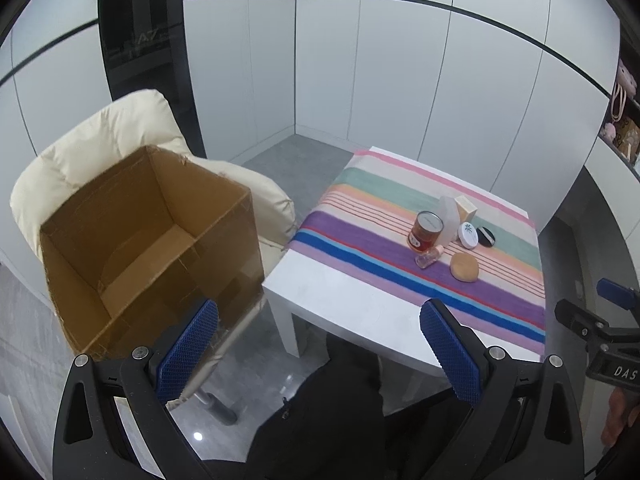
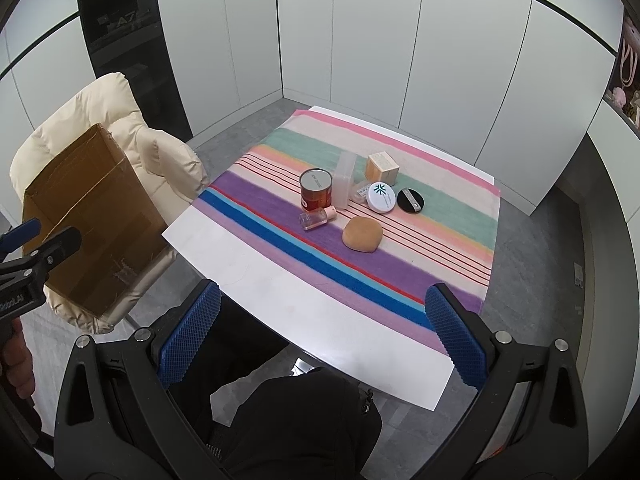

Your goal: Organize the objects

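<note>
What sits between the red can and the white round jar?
A clear plastic container stands between the red can and white round jar, plainest in the right wrist view.

Cream padded chair (image 1: 100,148); white wall panels (image 2: 440,60); shelf (image 1: 624,120), perhaps toys.

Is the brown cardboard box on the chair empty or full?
Empty: the left wrist view shows the brown cardboard box open-topped, its bare floor visible.

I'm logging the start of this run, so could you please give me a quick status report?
Both grippers open, empty: left gripper, right gripper. Cardboard box empty on chair. Can, sponge, small bottle untouched on the striped cloth. Nothing in the way.
</note>
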Demonstrator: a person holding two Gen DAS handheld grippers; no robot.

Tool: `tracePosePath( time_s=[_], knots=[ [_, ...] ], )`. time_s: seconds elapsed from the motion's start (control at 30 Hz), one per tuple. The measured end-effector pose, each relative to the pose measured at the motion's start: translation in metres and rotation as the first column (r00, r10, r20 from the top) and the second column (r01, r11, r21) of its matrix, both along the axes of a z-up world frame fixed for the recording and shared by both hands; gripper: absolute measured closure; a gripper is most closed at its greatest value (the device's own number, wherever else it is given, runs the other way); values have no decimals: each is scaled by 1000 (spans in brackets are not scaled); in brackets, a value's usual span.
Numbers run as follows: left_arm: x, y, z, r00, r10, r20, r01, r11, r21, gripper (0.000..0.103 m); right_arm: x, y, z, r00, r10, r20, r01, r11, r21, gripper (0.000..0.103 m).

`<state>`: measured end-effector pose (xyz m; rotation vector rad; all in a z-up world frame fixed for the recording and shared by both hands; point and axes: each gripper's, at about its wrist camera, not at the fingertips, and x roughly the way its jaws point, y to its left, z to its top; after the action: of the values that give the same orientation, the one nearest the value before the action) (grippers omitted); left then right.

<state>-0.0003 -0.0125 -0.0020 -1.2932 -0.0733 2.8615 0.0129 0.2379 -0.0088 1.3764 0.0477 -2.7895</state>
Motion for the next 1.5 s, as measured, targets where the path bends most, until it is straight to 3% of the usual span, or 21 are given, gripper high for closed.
tracePosePath(
  time_s=[0.3, 1.5],
  knots=[
    [5, 9, 1, 999, -48, -14, 48, 999, -17, 2, -3, -2, 0, 1000, 0, -1, 0, 1000, 1, 0],
    [3, 23, 2, 997, -72, -15, 71, 997, -42, 1, 4, 10, 2, 1000, -29, 3, 29, 1000, -12, 0]
  ],
)
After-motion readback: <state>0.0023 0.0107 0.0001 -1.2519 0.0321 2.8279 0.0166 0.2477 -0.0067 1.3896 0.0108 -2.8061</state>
